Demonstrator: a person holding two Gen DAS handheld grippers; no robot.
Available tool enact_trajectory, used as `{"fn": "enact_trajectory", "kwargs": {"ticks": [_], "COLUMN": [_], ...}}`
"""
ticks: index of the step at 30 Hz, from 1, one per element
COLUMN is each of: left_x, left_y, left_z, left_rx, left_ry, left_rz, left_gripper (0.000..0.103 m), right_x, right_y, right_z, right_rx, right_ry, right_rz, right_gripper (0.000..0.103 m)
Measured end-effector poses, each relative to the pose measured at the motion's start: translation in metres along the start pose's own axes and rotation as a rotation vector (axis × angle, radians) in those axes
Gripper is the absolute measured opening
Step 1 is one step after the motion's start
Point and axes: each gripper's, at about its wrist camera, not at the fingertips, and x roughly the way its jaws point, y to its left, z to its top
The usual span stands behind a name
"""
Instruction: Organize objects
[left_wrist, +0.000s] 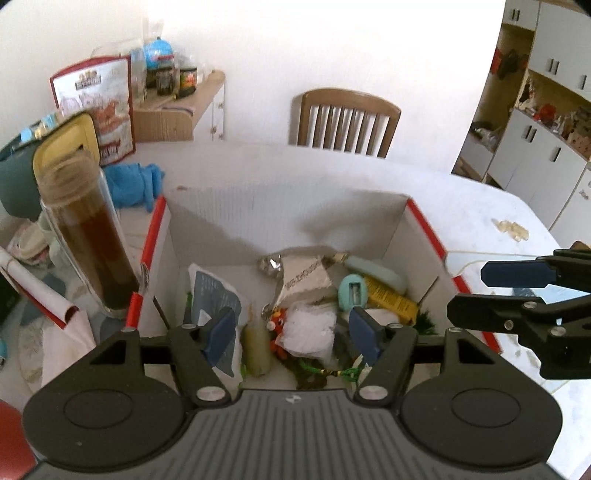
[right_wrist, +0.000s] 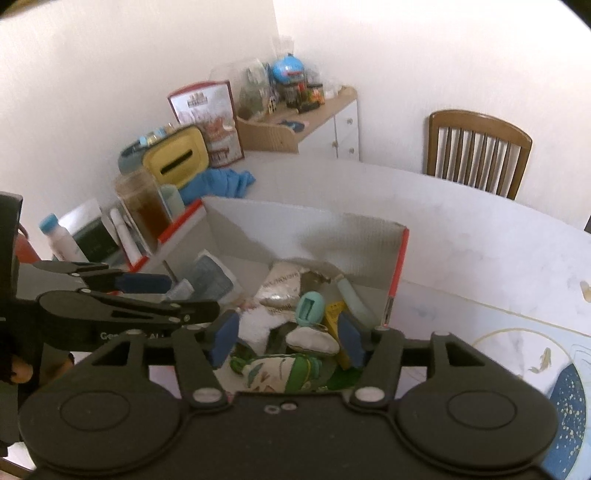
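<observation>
Hovering above the white cardboard box with red edges (left_wrist: 424, 236), both the left hand-held gripper (left_wrist: 293, 334) and right hand-held gripper (right_wrist: 284, 341) are spread, nothing pinched. The tall brown-liquid jar (left_wrist: 92, 243) beside the box could be knocked.

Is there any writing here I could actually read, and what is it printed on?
"Gen... AI": white letters on the side of the left gripper, middle part hidden behind the right gripper.
Silver foil packet in the cardboard box: dark print, too blurred to read.
Yellow tube: small print, unreadable.
Red-bordered picture box by the wall: a title and lettering, too blurred to read.
Jars on the side cabinet: labels too small.
</observation>
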Motion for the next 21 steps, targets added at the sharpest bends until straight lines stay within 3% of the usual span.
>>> {"fn": "enact_trajectory", "kwargs": {"ticks": [7,21], "left_x": [-0.026,-0.056], "left_y": [-0.004,-0.010], "left_z": [0.002,0.002], "left_rx": [0.029,0.035], "left_ry": [-0.066,-0.138], "left_rz": [0.005,0.025], "left_gripper": [0.071,0.103], "right_x": [-0.025,-0.054], "right_y": [0.005,0.000], "right_z": [0.000,-0.020], "right_rx": [0.001,0.052], "right_ry": [-0.072,-0.173], "right_rz": [0.008,-0.003], "right_gripper": [0.070,0.092]}}
